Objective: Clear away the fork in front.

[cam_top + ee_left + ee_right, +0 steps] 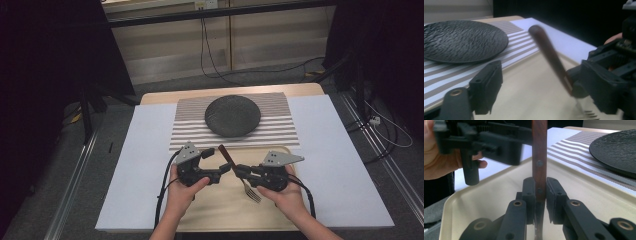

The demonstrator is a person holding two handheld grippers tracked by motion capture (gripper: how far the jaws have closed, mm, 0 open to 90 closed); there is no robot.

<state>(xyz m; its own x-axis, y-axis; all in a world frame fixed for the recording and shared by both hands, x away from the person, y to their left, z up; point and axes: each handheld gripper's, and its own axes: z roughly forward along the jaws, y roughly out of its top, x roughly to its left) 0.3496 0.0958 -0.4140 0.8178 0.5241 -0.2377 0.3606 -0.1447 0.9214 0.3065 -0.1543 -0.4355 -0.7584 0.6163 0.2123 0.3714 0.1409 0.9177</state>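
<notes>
A fork with a dark wooden handle (225, 154) hangs tines-down over the beige tray (210, 210). My right gripper (236, 170) is shut on its handle (539, 157), low down where the wood meets the metal, and the handle stands up between the pads. My left gripper (216, 162) comes in from the left with its jaws open around the handle's upper part. In the left gripper view one black finger (486, 87) stands well clear of the slanting handle (549, 55). The other finger is hidden behind the right gripper.
A black textured plate (232, 116) lies on a striped placemat (280, 125) just beyond the tray. A white sheet (340, 165) covers the table on both sides. Cables trail across the floor behind and to the right.
</notes>
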